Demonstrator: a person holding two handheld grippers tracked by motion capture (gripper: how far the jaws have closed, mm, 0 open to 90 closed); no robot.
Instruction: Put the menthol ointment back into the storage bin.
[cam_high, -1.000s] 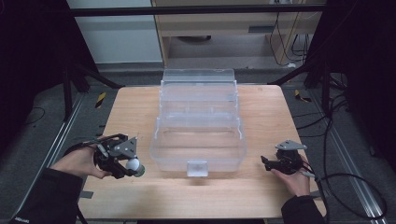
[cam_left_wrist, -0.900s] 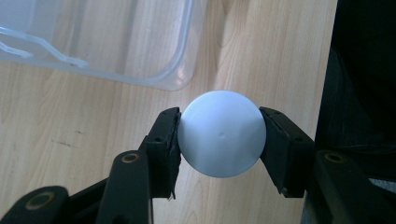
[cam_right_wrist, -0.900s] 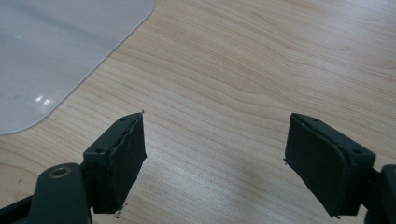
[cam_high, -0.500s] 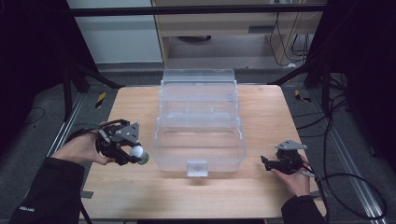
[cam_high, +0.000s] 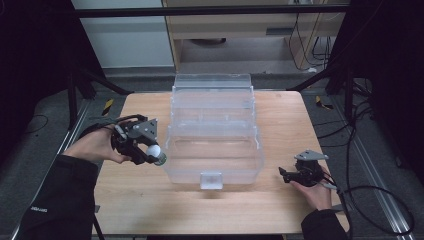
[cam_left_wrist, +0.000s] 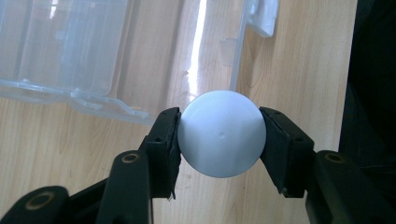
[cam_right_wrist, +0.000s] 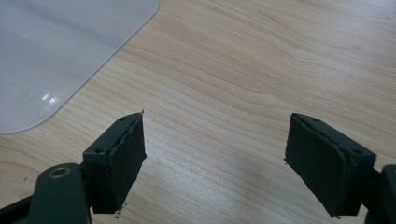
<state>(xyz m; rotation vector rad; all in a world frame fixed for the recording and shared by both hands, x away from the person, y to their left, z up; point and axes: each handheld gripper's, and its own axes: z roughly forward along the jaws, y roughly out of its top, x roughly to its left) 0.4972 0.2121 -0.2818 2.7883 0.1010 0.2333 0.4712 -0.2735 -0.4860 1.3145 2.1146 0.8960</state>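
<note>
White ball (cam_left_wrist: 221, 134) pinched between left gripper (cam_high: 150, 154) fingers, held beside clear box (cam_high: 215, 132), probably for dropping in. Right gripper (cam_high: 296, 176) fingers spread, parked on bench (cam_high: 150, 200).

White ball (cam_left_wrist: 221, 134), clear plastic box (cam_high: 214, 131), light wood-grain table (cam_high: 150, 200), black jaws

White ball (cam_left_wrist: 221, 134), smooth & matte, clamped between the left hand-held gripper (cam_high: 154, 156) pads, off the wooden surface (cam_high: 150, 210), just beside the clear plastic box's (cam_high: 215, 145) near-left corner. Box: open, tiered, see-through.
</note>
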